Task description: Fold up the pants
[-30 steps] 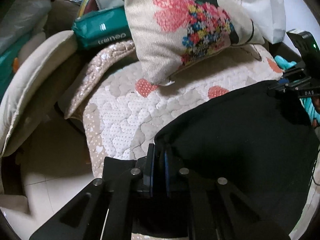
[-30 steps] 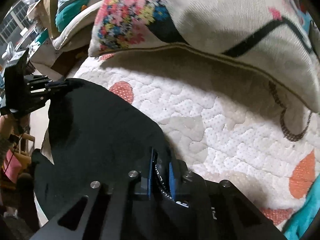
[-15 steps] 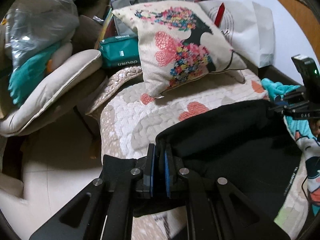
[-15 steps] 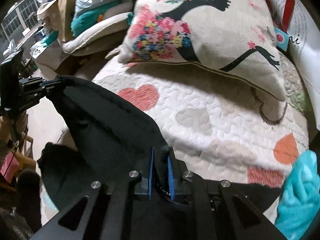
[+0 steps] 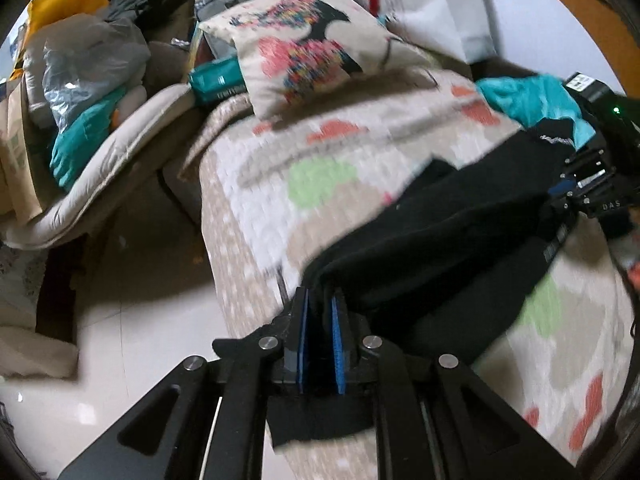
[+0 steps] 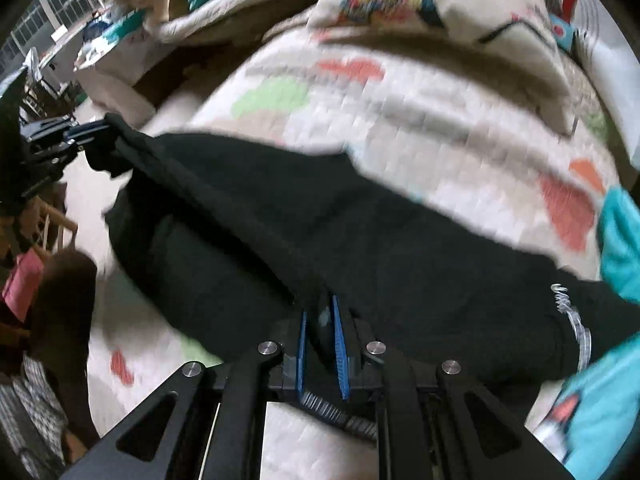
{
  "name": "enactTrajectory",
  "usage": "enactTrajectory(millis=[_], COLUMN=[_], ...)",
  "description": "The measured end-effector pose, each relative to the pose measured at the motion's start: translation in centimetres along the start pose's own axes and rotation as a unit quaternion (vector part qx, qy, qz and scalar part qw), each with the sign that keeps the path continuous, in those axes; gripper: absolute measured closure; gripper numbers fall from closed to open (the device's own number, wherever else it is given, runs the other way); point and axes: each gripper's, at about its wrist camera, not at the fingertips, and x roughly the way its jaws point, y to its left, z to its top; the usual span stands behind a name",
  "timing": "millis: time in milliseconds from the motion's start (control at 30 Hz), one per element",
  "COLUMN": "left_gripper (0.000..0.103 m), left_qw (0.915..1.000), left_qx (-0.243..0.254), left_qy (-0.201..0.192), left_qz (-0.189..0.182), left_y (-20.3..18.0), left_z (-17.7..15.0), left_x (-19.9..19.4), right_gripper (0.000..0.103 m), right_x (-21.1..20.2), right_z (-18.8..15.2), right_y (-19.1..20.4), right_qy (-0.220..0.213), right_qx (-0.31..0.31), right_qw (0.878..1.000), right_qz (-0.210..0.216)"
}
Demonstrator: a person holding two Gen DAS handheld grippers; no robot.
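Both wrist views, blurred by motion. The left gripper (image 5: pixel 320 300) has its blue-padded fingers (image 5: pixel 339 344) drawn to a narrow gap, with a fold of the black pants (image 5: pixel 440 256) pinched between them; a loose flap of the same fabric hangs below the jaws. The right gripper (image 6: pixel 320 312) is likewise nearly closed, its blue pads (image 6: pixel 340 356) clamped on another edge of the pants (image 6: pixel 320 216). Each gripper shows in the other's view: the right gripper (image 5: pixel 588 184) at the far right of the left wrist view, the left gripper (image 6: pixel 72 134) at the far left of the right wrist view, both gripping the garment's ends. The pants stretch between the two grippers as a dark band across the quilted bedspread (image 5: pixel 280 184) with coloured hearts, partly lying on it. A patterned cushion (image 5: pixel 304 48) rests at the far end of the bedspread, well apart from the pants. A teal cloth (image 5: pixel 532 100) lies beside the pants near the right gripper.
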Motion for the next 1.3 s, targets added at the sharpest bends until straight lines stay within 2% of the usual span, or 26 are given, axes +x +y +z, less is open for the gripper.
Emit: enactTrajectory(millis=[133,200,267,333,433,533,633,700,767,833,900,967,1033,1067,1133,1200,1267,1300], left_gripper=[0.089,0.089,0.089,0.089,0.089,0.087,0.084,0.081,0.076,0.076,0.076,0.073,0.054,0.049,0.044,0.039,0.037,0.036], left_qw=[0.9992,0.9976,0.9952,0.9902,0.978,0.9656,0.9468,0.9382,0.9308,0.9265,0.9216,0.9092,0.892,0.8888,0.8775,0.8712,0.8679,0.866], left_qx=[-0.03,-0.055,-0.083,-0.128,-0.201,-0.258,-0.319,-0.341,-0.357,-0.362,-0.359,-0.376,-0.415,-0.421,-0.447,-0.46,-0.471,-0.475], left_qy=[0.025,0.034,0.04,0.041,0.036,0.026,0.034,0.043,0.061,0.097,0.148,0.179,0.179,0.18,0.175,0.17,0.158,0.156], left_qz=[0.0,0.025,0.034,0.038,0.041,0.018,-0.026,-0.045,-0.048,-0.034,-0.003,0.011,0.007,0.008,-0.007,-0.014,-0.018,-0.022], left_y=[0.0,0.8,1.9,3.6,6.4,8.1,8.4,7.6,6.8,5.9,5.2,5.2,6.0,6.2,6.9,7.1,7.2,7.3], left_z=[-3.3,-4.8,-5.9,-7.2,-8.8,-9.1,-8.7,-8.0,-7.4,-7.0,-7.4,-8.3,-9.6,-9.8,-10.7,-11.2,-11.8,-12.1], left_x=[-1.6,-2.5,-3.5,-4.8,-6.6,-6.6,-4.4,-2.5,-0.4,2.0,4.2,5.5,5.9,5.9,6.0,6.1,6.1,6.2], right_gripper=[0.089,0.086,0.085,0.083,0.079,0.077,0.073,0.057,0.051,0.051,0.051,0.052,0.056,0.056,0.056,0.057,0.06,0.061], right_x=[1.7,2.2,2.3,1.9,0.5,-1.2,-2.8,-3.1,-2.7,-1.7,-0.4,1.1,3.2,4.6,7.7,10.9,12.5,12.9], right_z=[-3.0,-3.9,-4.5,-4.9,-5.3,-4.8,-2.9,-0.8,1.1,3.5,5.4,7.4,9.4,10.3,12.3,14.2,15.5,16.2], right_y=[2.2,3.2,3.9,4.2,4.5,4.8,6.0,7.3,8.9,10.4,12.1,13.6,15.2,16.0,17.1,17.4,17.3,17.2], right_qy=[0.051,0.066,0.076,0.082,0.075,0.051,0.012,-0.014,-0.036,-0.044,-0.049,-0.044,-0.029,-0.018,0.008,0.027,0.027,0.022], right_qx=[-0.025,-0.043,-0.054,-0.057,-0.055,-0.048,-0.05,-0.048,-0.05,-0.054,-0.055,-0.047,-0.042,-0.04,-0.026,0.0,0.008,0.011], right_qw=[0.998,0.997,0.995,0.994,0.995,0.997,0.998,0.999,0.998,0.998,0.997,0.995,0.992,0.991,0.992,0.993,0.996,0.997], right_qz=[0.0,-0.021,-0.034,-0.042,-0.045,-0.043,-0.03,-0.019,-0.006,0.003,0.027,0.071,0.113,0.123,0.126,0.115,0.081,0.078])
